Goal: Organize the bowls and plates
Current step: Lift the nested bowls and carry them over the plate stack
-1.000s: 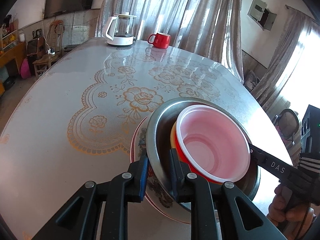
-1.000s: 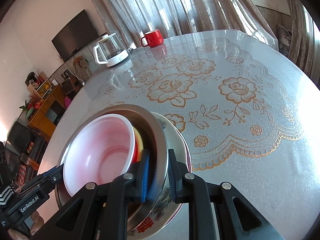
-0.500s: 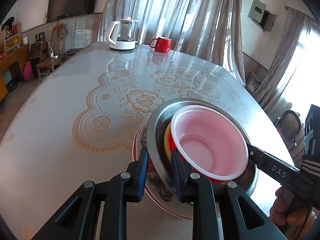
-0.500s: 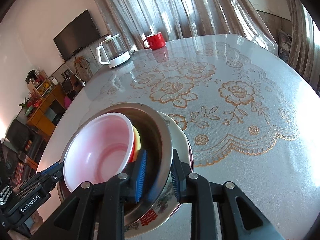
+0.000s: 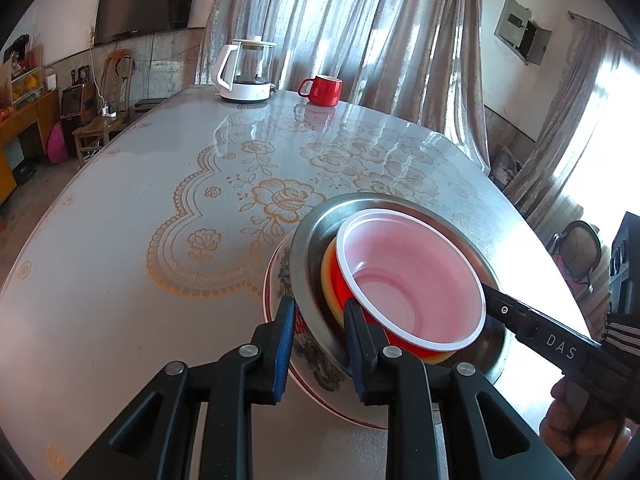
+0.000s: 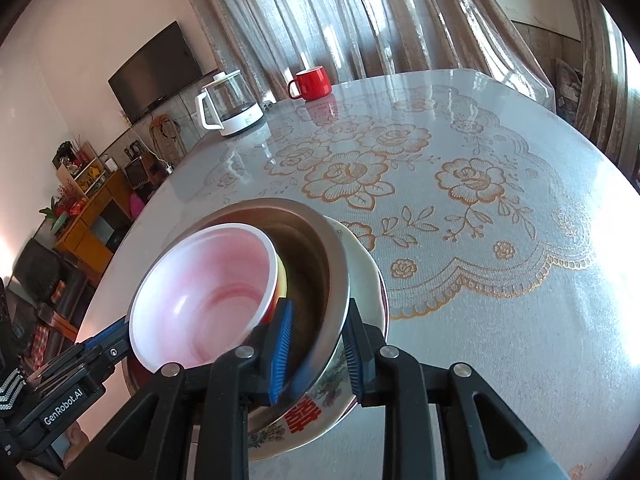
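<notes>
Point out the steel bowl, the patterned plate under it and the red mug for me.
steel bowl [image 5: 310, 240], left wrist view, on its bare left rim.
patterned plate [image 6: 320, 408], right wrist view, on its near rim by the red character.
red mug [image 5: 326, 90], left wrist view, on the middle of its side.

One steel basin [image 5: 304, 240], one patterned plate [image 5: 320, 376], two nested bowls [image 5: 416, 280], one kettle [image 5: 246, 72], one red mug [image 5: 322, 90].
</notes>
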### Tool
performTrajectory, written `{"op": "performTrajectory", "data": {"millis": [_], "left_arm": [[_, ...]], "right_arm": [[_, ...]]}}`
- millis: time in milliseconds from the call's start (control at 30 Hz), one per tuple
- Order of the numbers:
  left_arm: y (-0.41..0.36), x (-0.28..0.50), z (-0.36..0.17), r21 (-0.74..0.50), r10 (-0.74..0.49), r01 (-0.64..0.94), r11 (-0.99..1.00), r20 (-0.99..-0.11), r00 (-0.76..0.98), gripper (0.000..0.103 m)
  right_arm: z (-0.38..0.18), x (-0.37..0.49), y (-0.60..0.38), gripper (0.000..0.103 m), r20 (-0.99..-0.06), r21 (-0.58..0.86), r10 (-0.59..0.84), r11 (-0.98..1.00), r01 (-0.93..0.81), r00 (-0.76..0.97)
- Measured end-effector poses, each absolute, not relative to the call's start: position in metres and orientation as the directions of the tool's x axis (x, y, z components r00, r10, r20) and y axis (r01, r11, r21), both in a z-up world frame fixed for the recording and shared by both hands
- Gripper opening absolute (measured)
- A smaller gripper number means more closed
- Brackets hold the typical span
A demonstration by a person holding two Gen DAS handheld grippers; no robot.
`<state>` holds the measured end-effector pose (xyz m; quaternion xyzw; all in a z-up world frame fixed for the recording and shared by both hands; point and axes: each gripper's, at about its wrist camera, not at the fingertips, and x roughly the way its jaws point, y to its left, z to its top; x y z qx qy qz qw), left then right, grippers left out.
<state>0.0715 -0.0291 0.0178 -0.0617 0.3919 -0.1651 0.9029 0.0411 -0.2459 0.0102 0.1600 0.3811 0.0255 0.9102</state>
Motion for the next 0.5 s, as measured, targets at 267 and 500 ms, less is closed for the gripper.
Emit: {"op": "performTrajectory", "data": {"millis": [267, 500], "left_arm": [[-0.0287, 0.0695, 0.017, -0.242, -0.347, 0.25, 0.938, -0.681, 0.644, 0.025], [-0.0294, 0.0686, 0.0166, -0.239, -0.344, 0.247, 0.939, -0.679, 0.649, 0.026]], "right_arm": [[0.0072, 0.0366, -0.243, 0.019, -0.684, 0.307, 0.159, 0.948, 0.083, 0.712], [0.0056, 0.0409, -0.242, 0.019, -0.677, 0.296, 0.144, 0.951, 0.088, 0.722]]}}
